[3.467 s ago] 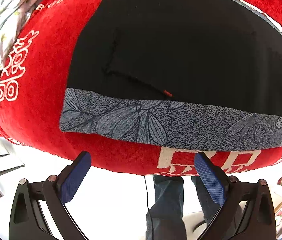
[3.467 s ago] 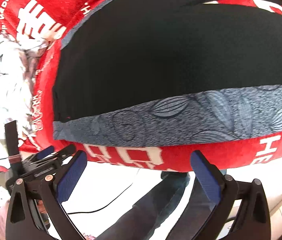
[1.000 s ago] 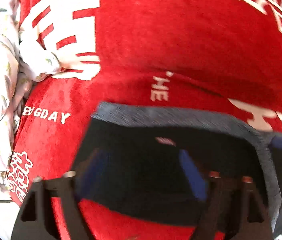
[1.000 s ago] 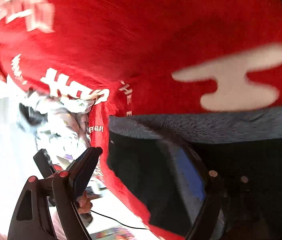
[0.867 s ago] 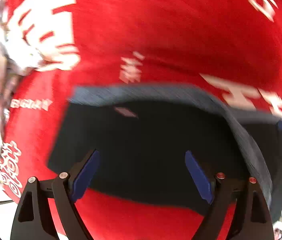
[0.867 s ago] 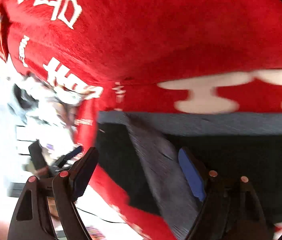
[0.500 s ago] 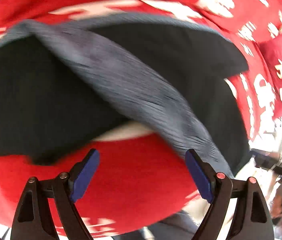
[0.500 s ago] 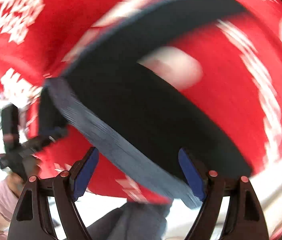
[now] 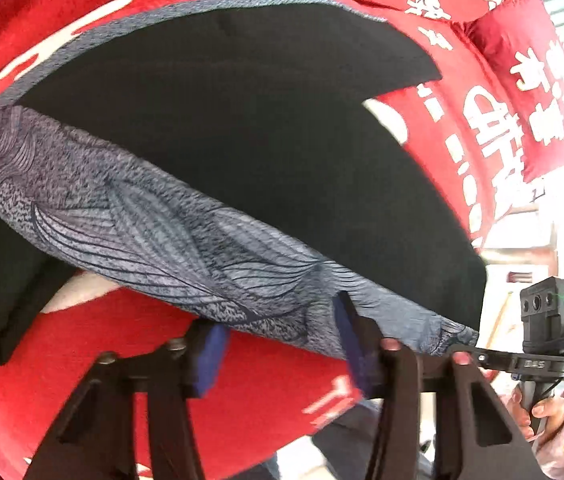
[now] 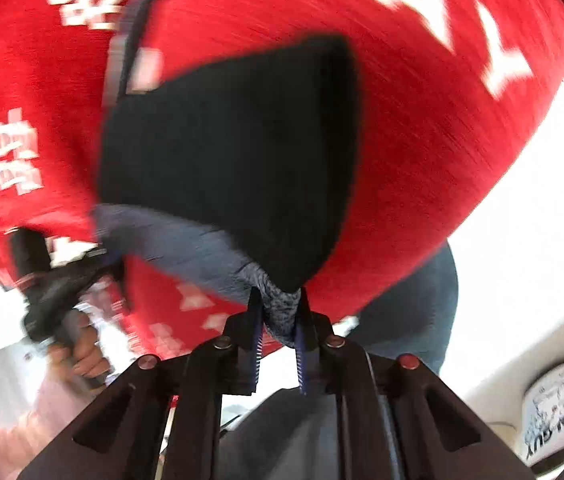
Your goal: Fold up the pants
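Two grippers work on one pair of black pants (image 9: 242, 128) with a wide grey-blue band printed in fine leaf veins (image 9: 154, 240), spread on a red blanket (image 9: 242, 392) lettered in white. In the left wrist view the pants fill most of the frame: smooth, matte black cloth, a thin grey edge curving along the far side, and the patterned band running slantwise from far left to near right, lifted a little off the blanket along its near edge. The left gripper (image 9: 278, 344) has its blue-padded jaws closing around that near edge of the band; the right pad is tucked up against the cloth, the left pad sits just under it, and whether they already pinch it I cannot tell. Near the right edge of that view a hand in a pink sleeve (image 9: 550, 412) holds the other tool. In the blurred right wrist view the right gripper (image 10: 278, 320) has its jaws closing, the end of the band bunched between its pads (image 10: 256, 332) and gripped, with black cloth hanging away from it over the blanket. Legs in blue jeans (image 10: 414, 320) stand close behind the blanket's near edge.
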Motion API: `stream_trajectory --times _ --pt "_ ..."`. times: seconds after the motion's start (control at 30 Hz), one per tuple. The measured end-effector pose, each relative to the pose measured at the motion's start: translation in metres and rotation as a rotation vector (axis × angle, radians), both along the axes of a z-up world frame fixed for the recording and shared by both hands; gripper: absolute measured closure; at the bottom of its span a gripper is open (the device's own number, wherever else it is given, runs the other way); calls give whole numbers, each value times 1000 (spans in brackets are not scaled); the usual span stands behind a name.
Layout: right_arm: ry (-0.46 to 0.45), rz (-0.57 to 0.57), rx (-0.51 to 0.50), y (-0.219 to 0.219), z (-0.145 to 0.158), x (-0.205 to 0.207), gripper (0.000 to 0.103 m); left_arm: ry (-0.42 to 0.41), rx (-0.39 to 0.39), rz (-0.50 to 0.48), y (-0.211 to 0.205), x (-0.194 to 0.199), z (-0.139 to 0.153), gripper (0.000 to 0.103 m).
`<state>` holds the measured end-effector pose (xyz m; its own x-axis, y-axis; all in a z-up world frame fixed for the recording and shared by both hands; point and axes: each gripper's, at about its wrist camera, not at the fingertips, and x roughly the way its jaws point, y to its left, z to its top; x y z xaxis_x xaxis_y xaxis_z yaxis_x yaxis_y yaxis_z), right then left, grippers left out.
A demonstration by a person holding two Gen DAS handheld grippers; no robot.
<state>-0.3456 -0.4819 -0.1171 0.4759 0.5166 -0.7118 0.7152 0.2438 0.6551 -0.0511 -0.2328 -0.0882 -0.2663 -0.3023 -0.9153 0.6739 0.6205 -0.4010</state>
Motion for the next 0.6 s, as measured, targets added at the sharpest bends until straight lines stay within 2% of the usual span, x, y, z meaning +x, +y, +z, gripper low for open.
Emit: stream_trajectory --times 0.17,0.3,0.37,0.43,0.53,0.57,0.6 --pt "-186 -10 13 -60 70 49 89 -70 -54 56 -31 23 42 52" --pt "-273 -28 -14 -117 97 117 88 -224 -64 135 -65 69 74 52" --pt "-274 -25 -34 -156 96 157 88 -281 -48 167 -79 94 81 42" --pt "-252 -7 -41 -186 84 197 88 -347 -30 190 -90 121 87 42" --pt "-206 35 -105 -205 71 241 85 -404 -5 228 -91 152 94 42" --pt "-182 34 -127 -217 66 256 81 -422 8 246 -91 160 96 42" --pt "-158 27 -150 -233 63 262 61 -439 23 273 -87 168 98 42"
